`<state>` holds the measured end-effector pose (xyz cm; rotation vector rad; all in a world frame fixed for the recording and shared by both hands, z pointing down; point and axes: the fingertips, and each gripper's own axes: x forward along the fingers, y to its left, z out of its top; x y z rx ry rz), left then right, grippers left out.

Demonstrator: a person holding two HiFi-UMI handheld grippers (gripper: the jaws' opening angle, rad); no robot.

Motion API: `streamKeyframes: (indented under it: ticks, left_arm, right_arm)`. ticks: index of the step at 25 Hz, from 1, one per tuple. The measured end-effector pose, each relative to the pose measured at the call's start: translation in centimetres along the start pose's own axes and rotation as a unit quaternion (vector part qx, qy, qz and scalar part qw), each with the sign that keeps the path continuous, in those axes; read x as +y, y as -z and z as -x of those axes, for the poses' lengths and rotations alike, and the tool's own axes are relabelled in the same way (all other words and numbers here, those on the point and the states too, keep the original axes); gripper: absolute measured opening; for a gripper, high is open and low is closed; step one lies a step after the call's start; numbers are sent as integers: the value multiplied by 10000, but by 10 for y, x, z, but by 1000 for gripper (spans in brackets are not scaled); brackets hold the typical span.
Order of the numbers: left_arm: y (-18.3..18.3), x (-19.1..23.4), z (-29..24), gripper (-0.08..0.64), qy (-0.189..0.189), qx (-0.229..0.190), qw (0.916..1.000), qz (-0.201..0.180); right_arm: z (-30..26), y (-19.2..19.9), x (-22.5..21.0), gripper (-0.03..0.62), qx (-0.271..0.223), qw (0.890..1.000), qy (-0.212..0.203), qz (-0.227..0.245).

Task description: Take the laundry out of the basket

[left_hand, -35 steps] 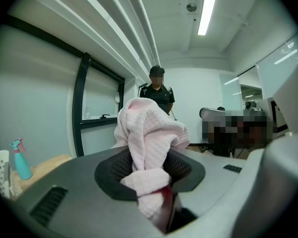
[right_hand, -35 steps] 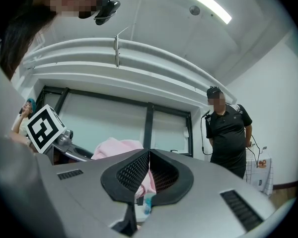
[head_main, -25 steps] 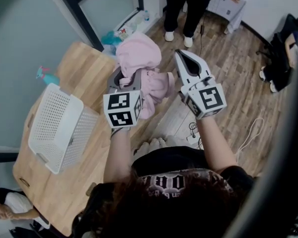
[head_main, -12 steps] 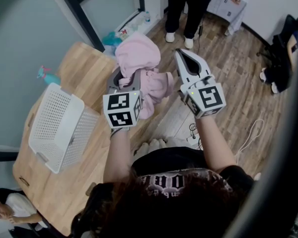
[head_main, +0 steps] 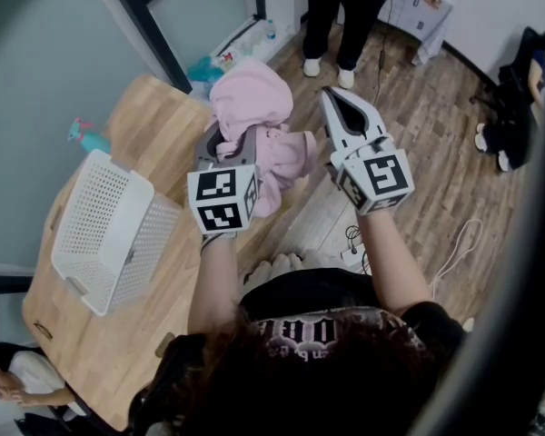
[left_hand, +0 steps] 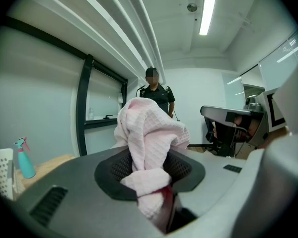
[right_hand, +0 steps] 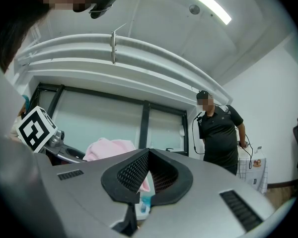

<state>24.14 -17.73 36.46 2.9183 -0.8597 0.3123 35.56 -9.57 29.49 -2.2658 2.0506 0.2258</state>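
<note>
A pink waffle-weave cloth [head_main: 259,121] hangs in the air past the table's far corner, with my left gripper [head_main: 229,143] shut on it. In the left gripper view the cloth [left_hand: 149,128] is bunched between the dark pads and spills over the top of them. My right gripper [head_main: 342,109] is raised just right of the cloth and does not touch it. Its jaws meet at the tips [right_hand: 147,151] with nothing held. The white perforated basket [head_main: 109,230] stands on the wooden table [head_main: 154,116] to my left, and I see nothing in it.
A teal spray bottle [head_main: 86,137] stands behind the basket. A person in black [head_main: 341,16] stands on the wood floor ahead, next to a white cart [head_main: 422,3]. Cables [head_main: 459,243] lie on the floor at right. Another person [head_main: 4,380] sits at the lower left.
</note>
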Motion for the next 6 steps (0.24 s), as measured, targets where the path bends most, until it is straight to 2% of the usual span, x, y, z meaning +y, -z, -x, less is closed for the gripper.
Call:
streamKeyframes:
  ticks: [6]
  left_arm:
    - [-2,0,-2,137,-13,3,10000,6]
  right_arm:
    - [2,4,-7,25,126,9999,61,41]
